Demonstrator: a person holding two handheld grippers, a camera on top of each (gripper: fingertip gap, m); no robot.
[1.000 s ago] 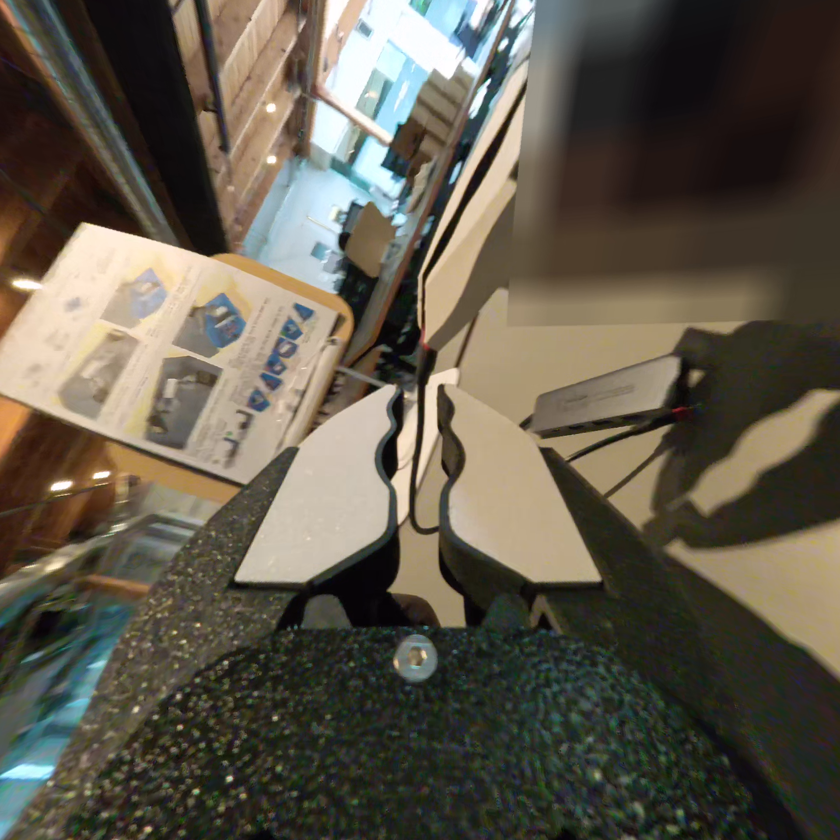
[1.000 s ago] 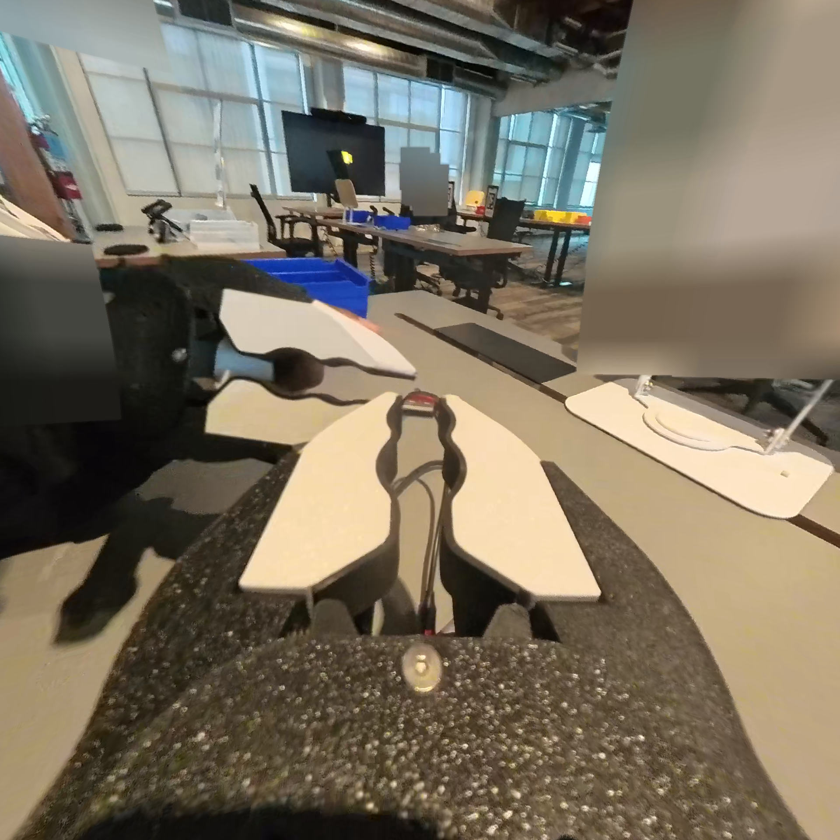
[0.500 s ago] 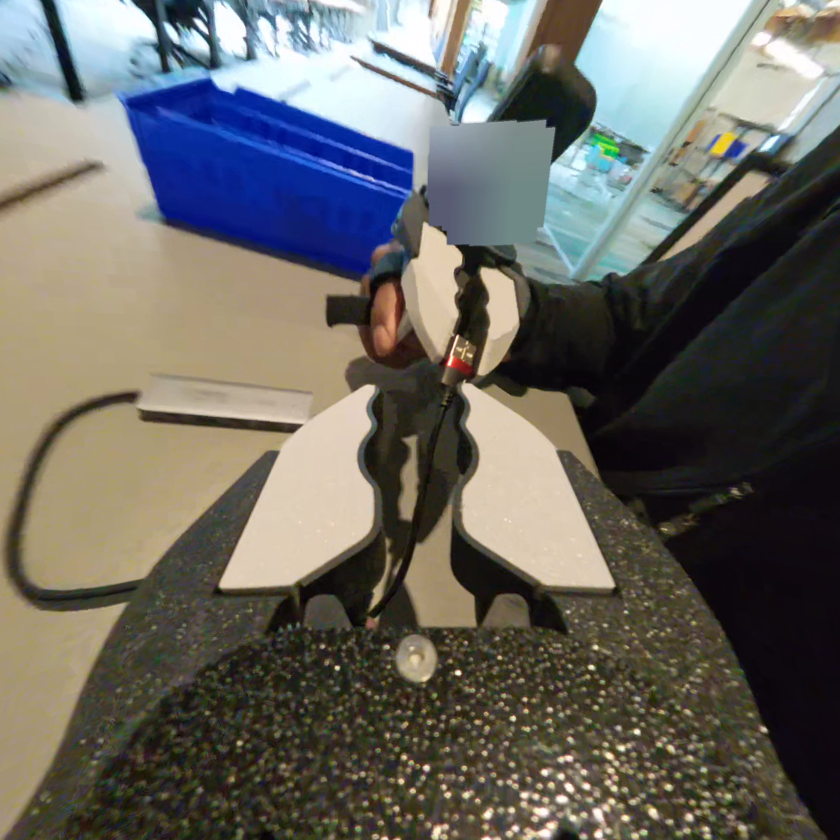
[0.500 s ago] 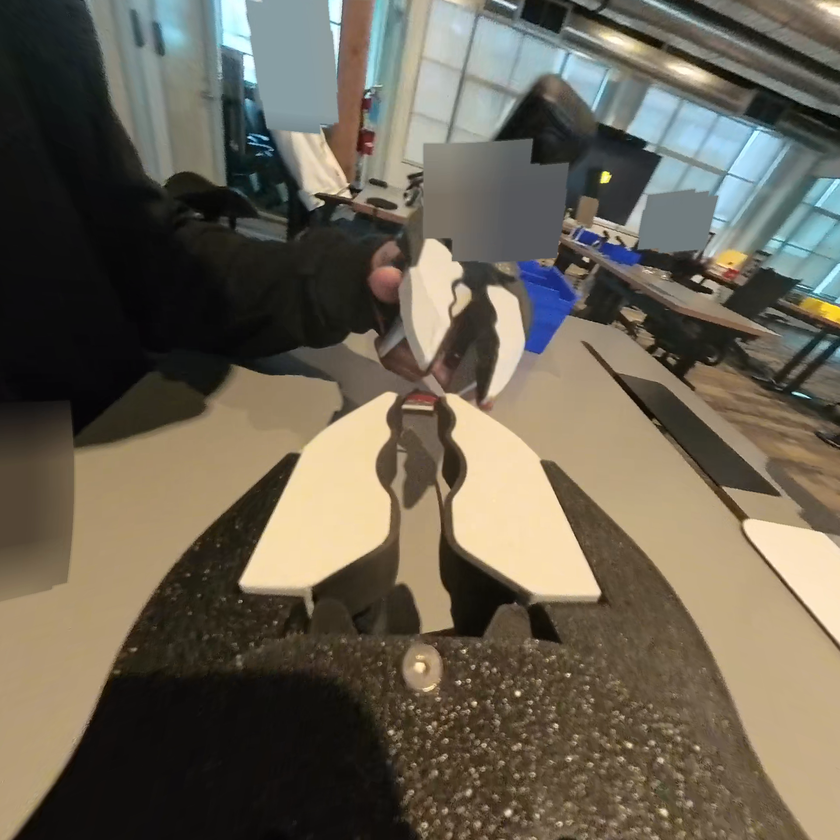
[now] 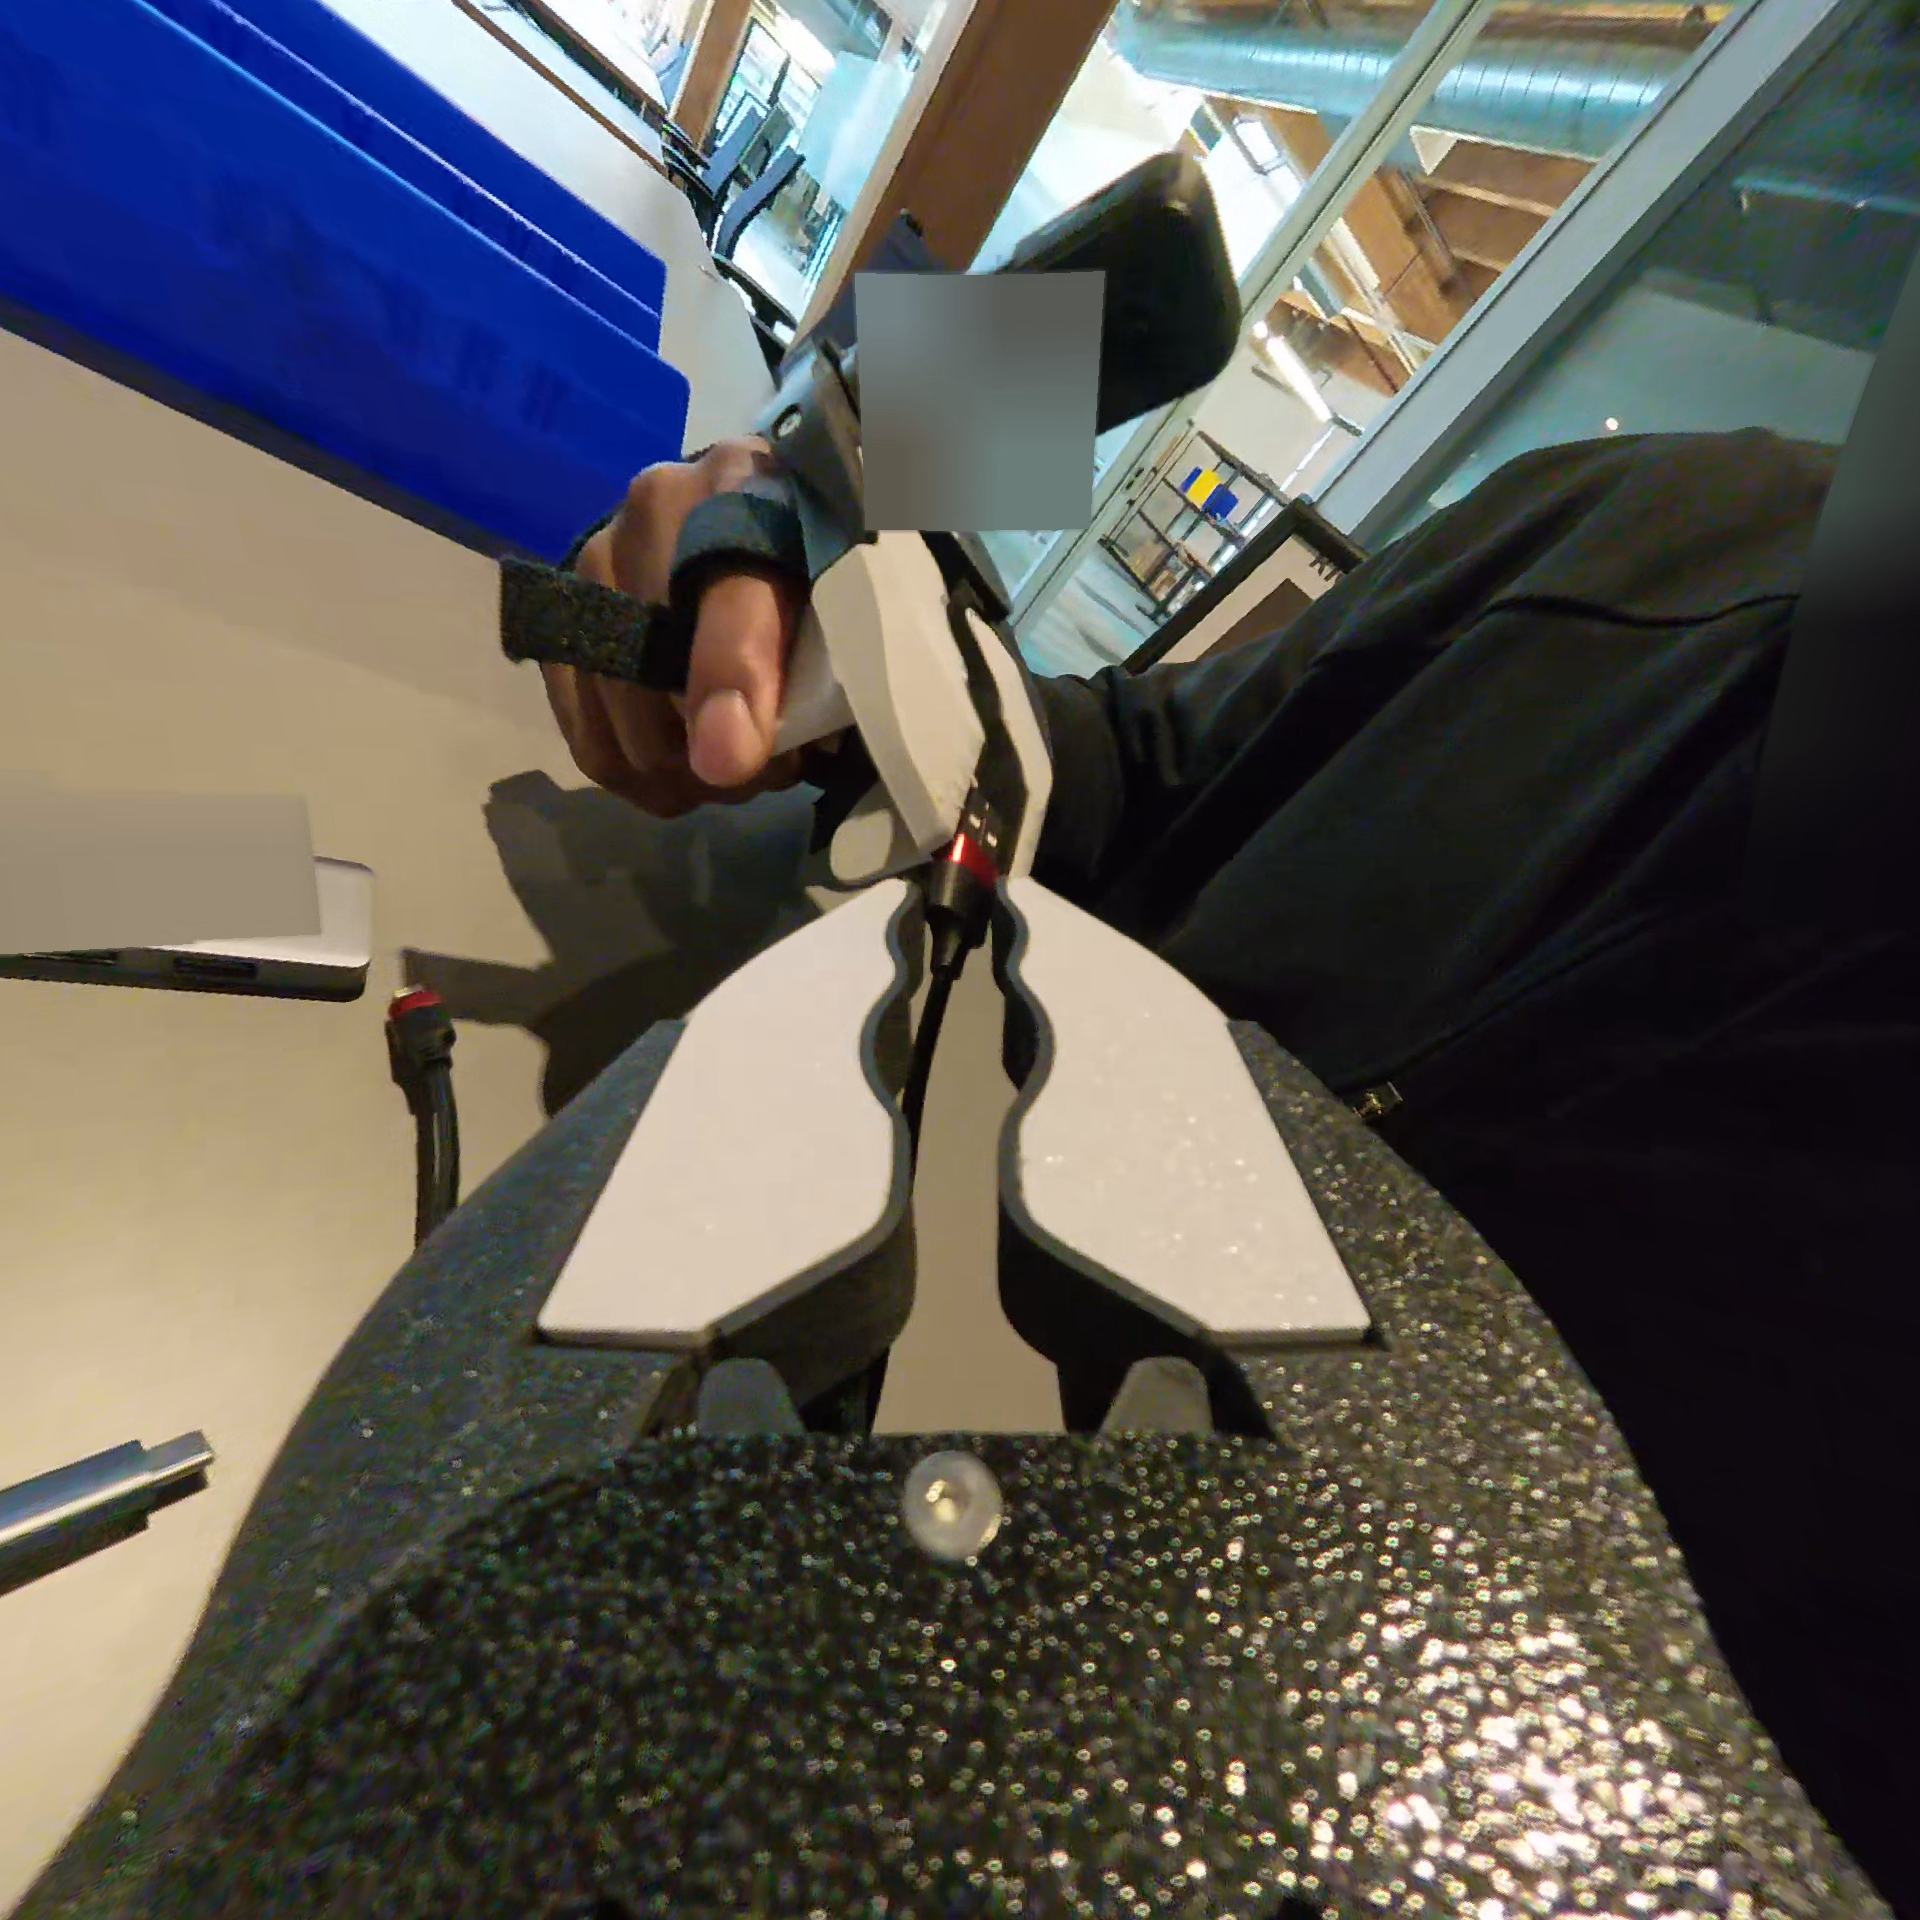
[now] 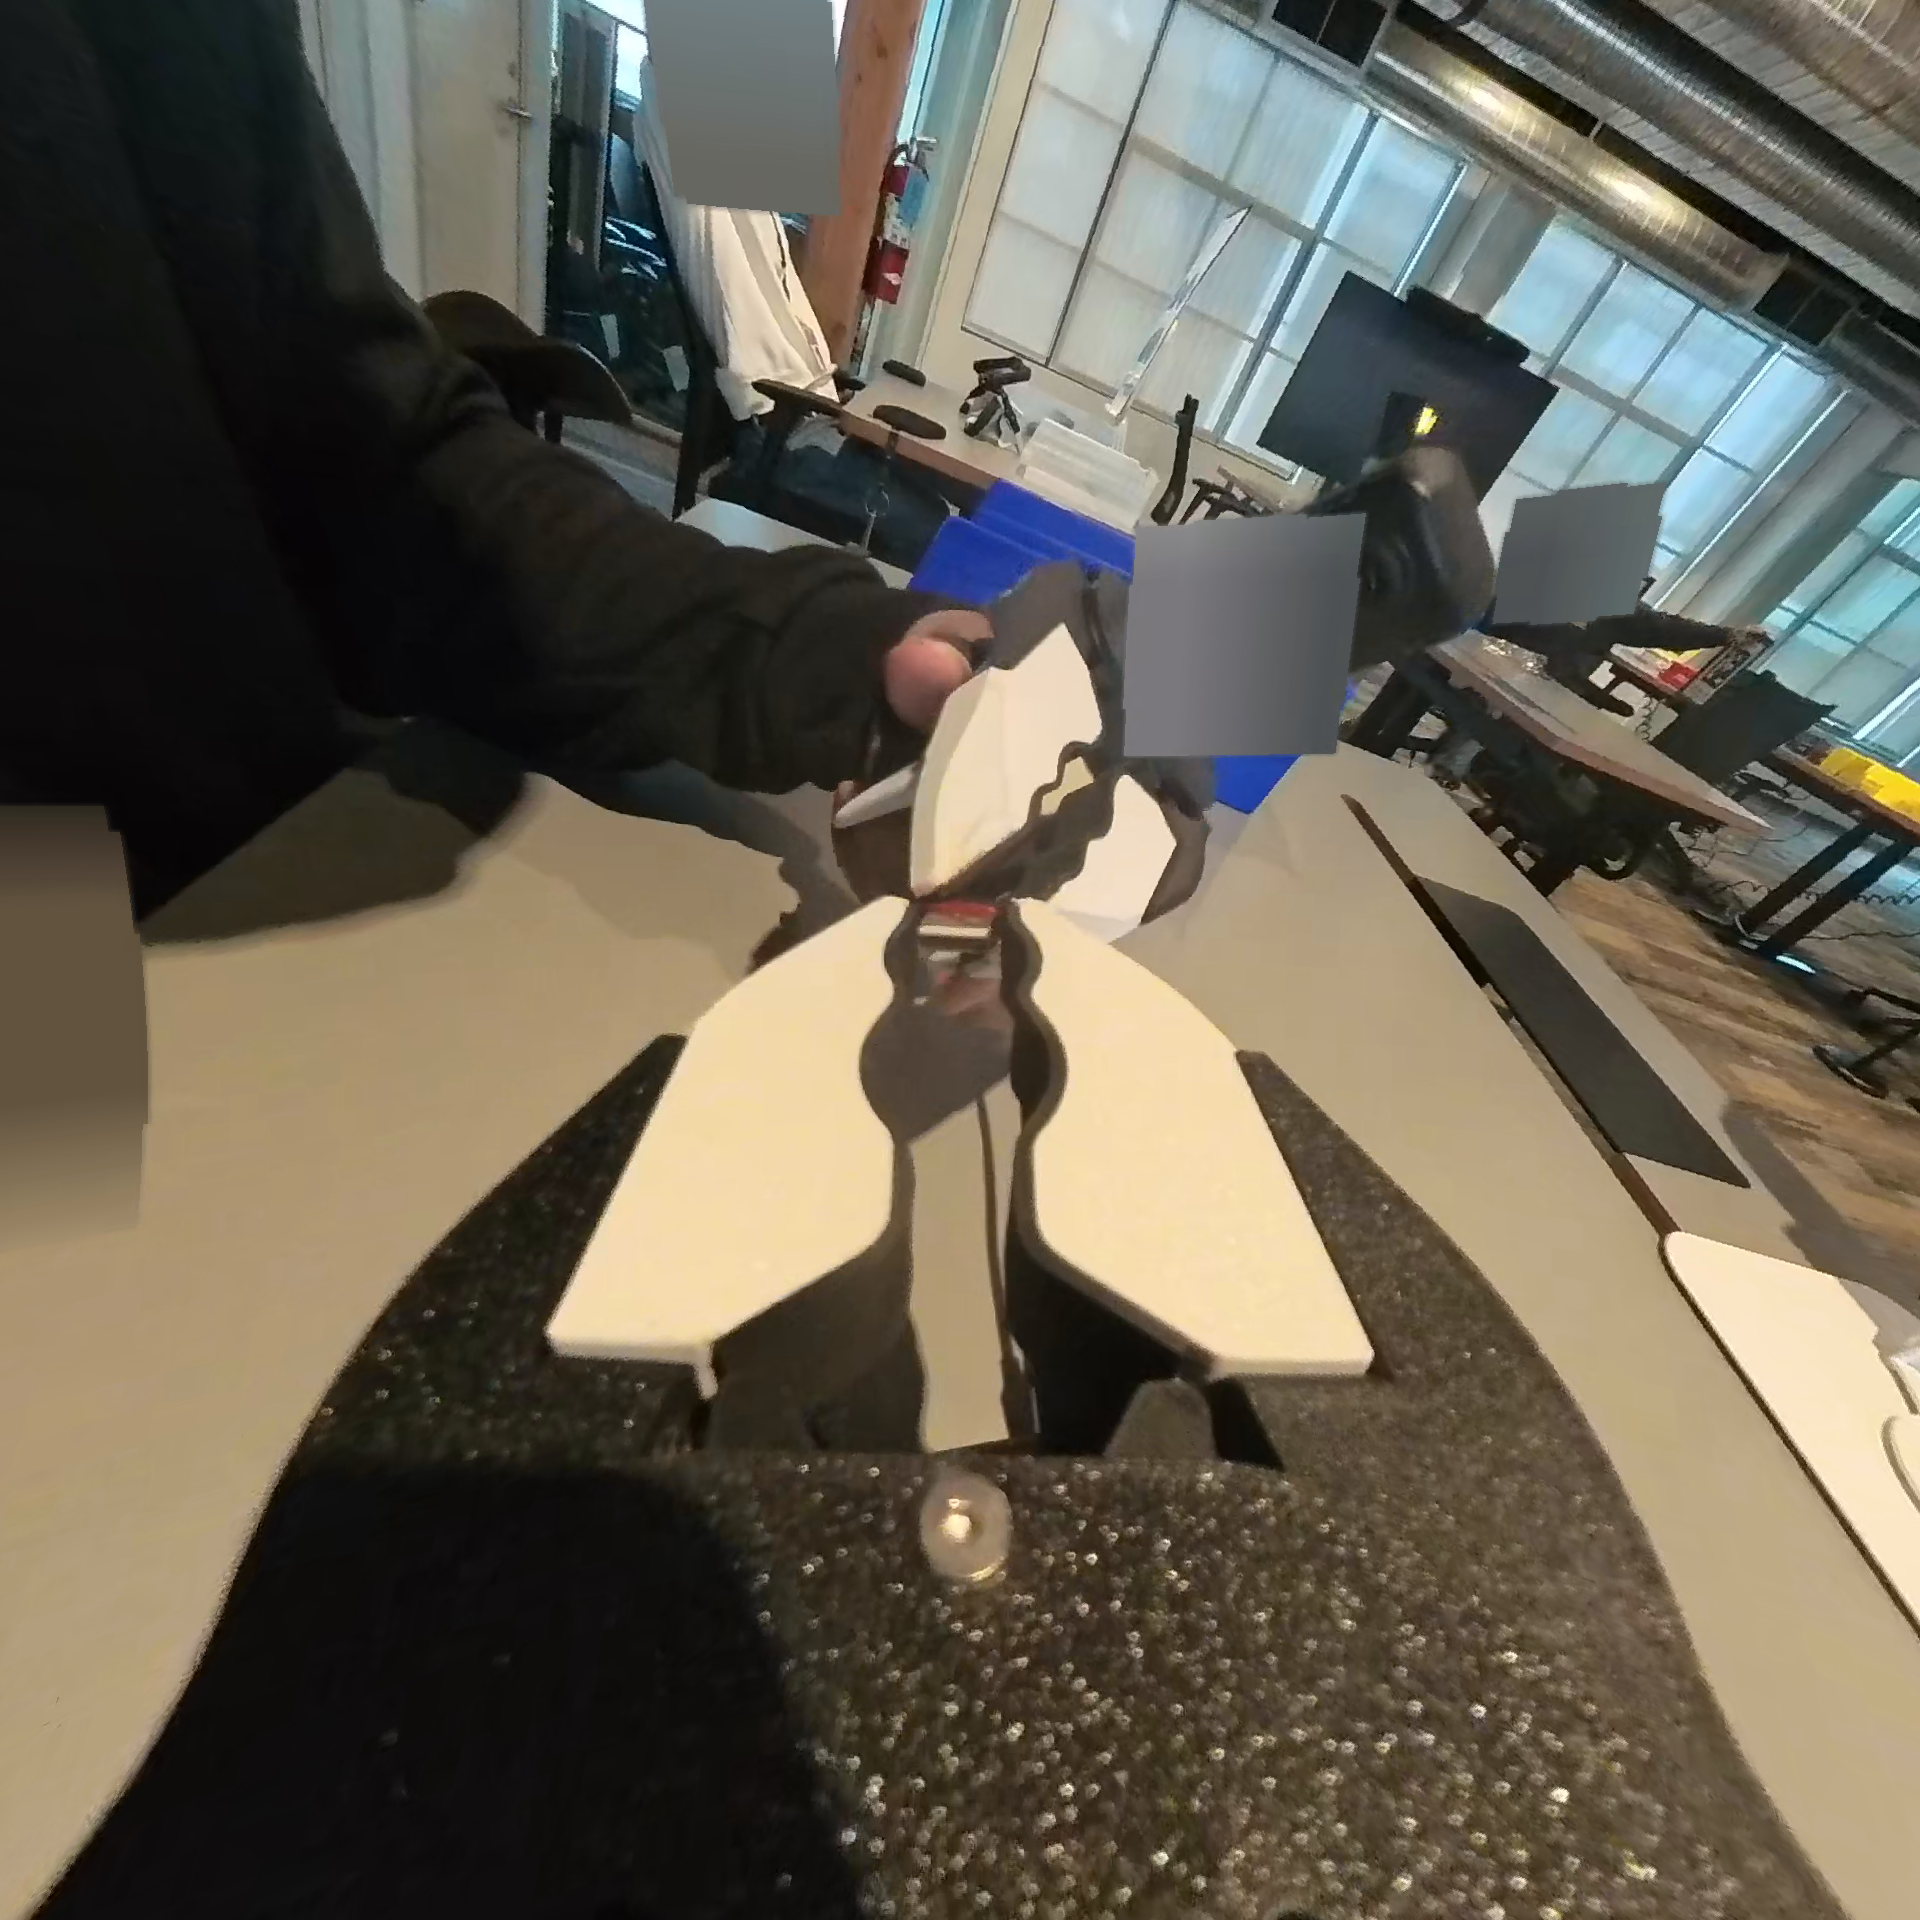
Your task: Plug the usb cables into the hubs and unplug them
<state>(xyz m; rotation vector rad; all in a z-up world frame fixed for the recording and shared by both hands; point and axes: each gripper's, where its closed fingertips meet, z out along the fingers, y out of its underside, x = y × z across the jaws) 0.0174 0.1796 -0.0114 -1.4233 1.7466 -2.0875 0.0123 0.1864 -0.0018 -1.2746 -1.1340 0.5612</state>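
Two hand-held grippers meet tip to tip above the worktop [image 5: 187, 1195], both on one black usb cable.

Left hand-held gripper [image 5: 956, 925]: fingers close together at the tips, cable [image 5: 920, 1049] running up between them to a red-banded plug [image 5: 964, 862]. Whether the tips pinch the cable I cannot tell.

Right hand-held gripper [image 6: 951, 935]: tips clamped on the plug [image 6: 954, 920], red band showing just past them. In the left wrist view this right hand-held gripper [image 5: 982, 821] points down onto the plug, held by a hand [image 5: 675, 665] with a black strap over the thumb. In the right wrist view the left hand-held gripper [image 6: 997, 862] shows tip-to-tip with the plug, fingers part blurred.

Hub [image 5: 260, 945]: silver, flat on the worktop, left of the plug. Second plug [image 5: 416, 1023] with a red collar sits just beside the hub's corner, apart from it, its cable [image 5: 436, 1143] dropping behind the left gripper body. Another silver hub end [image 5: 104, 1486] lies below the first hub. Blue bin [image 5: 312, 260] stands beyond the hub. Black sleeve [image 5: 1455, 727] right of the plug.
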